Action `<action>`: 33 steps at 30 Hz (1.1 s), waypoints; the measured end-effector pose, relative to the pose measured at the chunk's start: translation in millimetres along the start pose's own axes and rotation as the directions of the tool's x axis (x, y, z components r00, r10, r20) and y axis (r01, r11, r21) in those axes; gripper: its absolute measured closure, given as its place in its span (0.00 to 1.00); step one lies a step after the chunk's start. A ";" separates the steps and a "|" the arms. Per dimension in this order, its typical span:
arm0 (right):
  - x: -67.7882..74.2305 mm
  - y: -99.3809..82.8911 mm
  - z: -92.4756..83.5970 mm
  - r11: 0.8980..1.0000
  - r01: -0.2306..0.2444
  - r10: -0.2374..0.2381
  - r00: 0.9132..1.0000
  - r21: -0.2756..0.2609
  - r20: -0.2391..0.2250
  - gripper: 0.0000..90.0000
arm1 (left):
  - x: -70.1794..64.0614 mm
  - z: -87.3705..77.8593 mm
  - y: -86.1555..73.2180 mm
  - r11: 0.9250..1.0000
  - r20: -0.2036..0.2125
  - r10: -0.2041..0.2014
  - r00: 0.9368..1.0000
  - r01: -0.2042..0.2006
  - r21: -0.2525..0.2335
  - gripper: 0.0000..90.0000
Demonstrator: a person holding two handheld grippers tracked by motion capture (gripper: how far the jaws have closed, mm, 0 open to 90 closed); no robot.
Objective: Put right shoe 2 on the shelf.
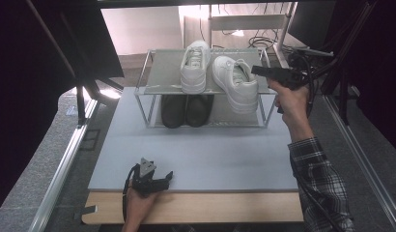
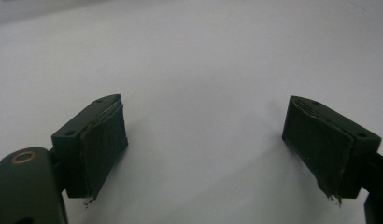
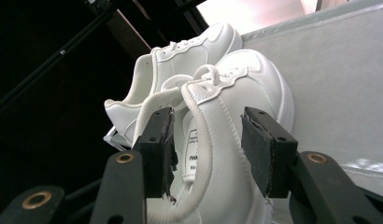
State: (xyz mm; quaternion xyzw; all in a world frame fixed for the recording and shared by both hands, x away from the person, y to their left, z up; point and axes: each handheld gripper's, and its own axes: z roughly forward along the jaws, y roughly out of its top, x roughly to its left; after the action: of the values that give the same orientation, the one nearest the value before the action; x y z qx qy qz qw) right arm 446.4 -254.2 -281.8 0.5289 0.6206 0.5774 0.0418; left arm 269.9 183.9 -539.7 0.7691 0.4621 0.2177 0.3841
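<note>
Right gripper (image 1: 258,70): I hold it level at the right end of the rack's top shelf, jaws around the collar of the nearer white sneaker (image 1: 235,83). In the right gripper view a gap shows between the right pad and the shoe; whether the left pad touches the tongue and lace, I cannot tell. I read it as released, the sneaker between the jaws.
Nearer white sneaker: it lies skewed on the top shelf, its toe hanging over the shelf's front edge.
Second white sneaker (image 1: 195,65): it stands straight just to the left, close beside the first, its toe at the front edge.
Rack (image 1: 157,82): a two-shelf wire frame at the far side of the grey mat (image 1: 205,154). A pair of black shoes (image 1: 186,110) sits on the lower shelf, left of centre.
Left gripper (image 1: 152,180): it rests at the mat's near edge, jaws spread wide and empty over bare mat.
Open room: a broad bare stretch of mat lies between the rack and the near edge.
</note>
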 end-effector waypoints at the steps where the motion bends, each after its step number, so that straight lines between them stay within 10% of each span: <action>1: -0.2 -0.6 -3.4 1.000 0.004 -0.004 1.000 0.000 -0.002 0.61 | 0.0 0.0 0.0 1.000 0.000 0.000 1.000 0.000 0.000 0.15; 18: -22.9 -49.2 -44.7 0.996 0.082 -0.079 0.993 0.024 -0.091 0.86 | -0.1 0.2 -0.1 1.000 -0.001 0.000 1.000 0.000 -0.003 0.15; 33: -11.7 -94.5 -39.4 0.983 0.182 -0.179 0.979 0.033 -0.095 0.99 | -0.2 0.2 -0.1 1.000 -0.001 0.000 1.000 0.000 -0.003 0.15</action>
State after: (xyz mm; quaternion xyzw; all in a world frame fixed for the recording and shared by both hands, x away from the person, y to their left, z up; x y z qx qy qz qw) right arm 368.0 -267.5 -347.3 0.4442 0.6792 0.5816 0.0546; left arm 269.8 183.7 -539.9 0.7685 0.4619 0.2189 0.3849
